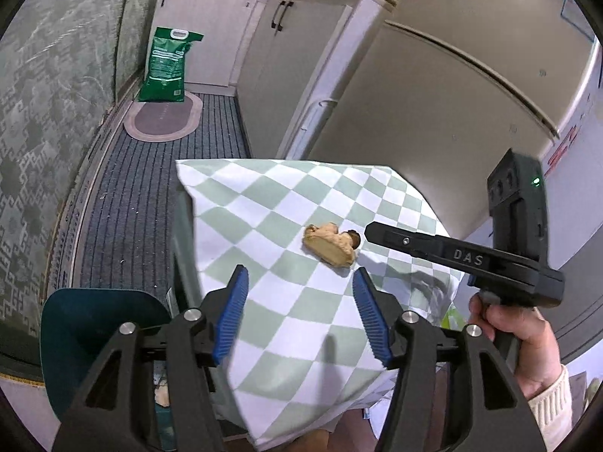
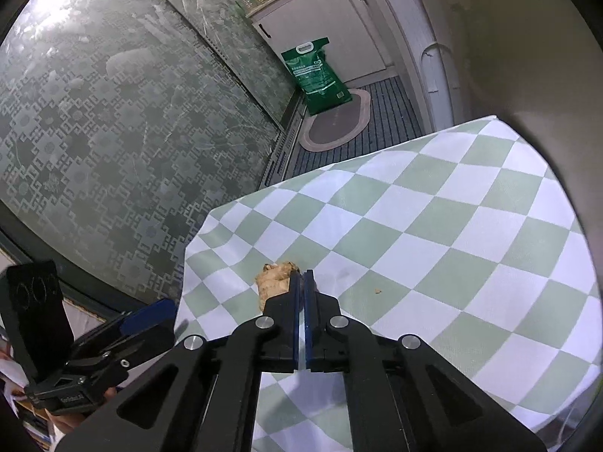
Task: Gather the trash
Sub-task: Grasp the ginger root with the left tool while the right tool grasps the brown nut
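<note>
A tan, knobbly piece of ginger [image 1: 331,246] lies on the table's green-and-white checked cloth [image 1: 286,339]. My left gripper [image 1: 301,275] hovers just in front of it, open, its blue pads wide apart with only cloth between them. My right gripper [image 1: 371,230] comes in from the right, held by a hand, and its tip sits just beside the ginger's right end. In the right wrist view the right gripper [image 2: 301,273] is shut, pads together with nothing seen between them, and the ginger [image 2: 273,282] lies against the left finger's outer side. The left gripper [image 2: 150,320] shows at lower left.
A small crumb [image 2: 377,291] lies on the cloth. A dark teal object [image 1: 94,331] stands below the table's left edge. A fridge [image 1: 452,94] and cabinets [image 1: 294,56] stand behind the table. A green bag [image 1: 167,66] and an oval mat [image 1: 164,116] are on the floor. A patterned glass door [image 2: 113,132] is on the left.
</note>
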Demonstrator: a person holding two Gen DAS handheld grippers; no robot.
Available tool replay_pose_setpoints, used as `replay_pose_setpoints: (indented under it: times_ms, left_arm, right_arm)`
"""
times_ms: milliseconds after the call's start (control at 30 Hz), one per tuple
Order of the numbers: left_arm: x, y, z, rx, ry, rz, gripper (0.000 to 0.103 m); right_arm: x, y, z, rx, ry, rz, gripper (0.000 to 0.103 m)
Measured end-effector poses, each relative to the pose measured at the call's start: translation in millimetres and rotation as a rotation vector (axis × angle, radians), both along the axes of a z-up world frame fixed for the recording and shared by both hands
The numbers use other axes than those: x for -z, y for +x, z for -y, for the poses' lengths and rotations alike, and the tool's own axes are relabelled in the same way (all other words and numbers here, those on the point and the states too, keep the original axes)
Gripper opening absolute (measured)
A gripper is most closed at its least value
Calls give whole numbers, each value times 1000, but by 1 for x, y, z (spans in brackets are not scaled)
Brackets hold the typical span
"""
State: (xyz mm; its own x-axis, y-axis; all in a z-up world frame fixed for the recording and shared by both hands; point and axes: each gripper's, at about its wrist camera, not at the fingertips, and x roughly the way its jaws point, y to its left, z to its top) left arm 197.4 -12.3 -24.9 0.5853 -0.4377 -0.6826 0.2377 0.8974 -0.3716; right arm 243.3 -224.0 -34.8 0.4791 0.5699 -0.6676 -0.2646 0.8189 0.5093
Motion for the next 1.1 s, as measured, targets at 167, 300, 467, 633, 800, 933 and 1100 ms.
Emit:
replay_pose_setpoints:
  times_ms: [167,300,467,633,800,933,1100]
  left_arm:
    - [9,7,17,17,67,0,63]
    - [14,13,28,21,69,-11,63]
    - [16,14,37,32,85,-8,63]
    - [17,19,46,35,136,6,65]
    - [18,26,56,55,203,46,67]
    - [20,33,68,78,243,63,70]
    - [27,42,80,79,279,67,68]
  right_arm:
    - [1,0,2,-2,5,-5,1]
    - [3,0,0,-16,38,-6,2]
    - [14,6,0,-14,43,-22,6]
    - [19,8,3,-17,67,-21,18]
    - [17,10,9,0,103,-9,26]
    - [15,10,11,6,112,-9,26]
    - [10,8,14,10,118,1,26]
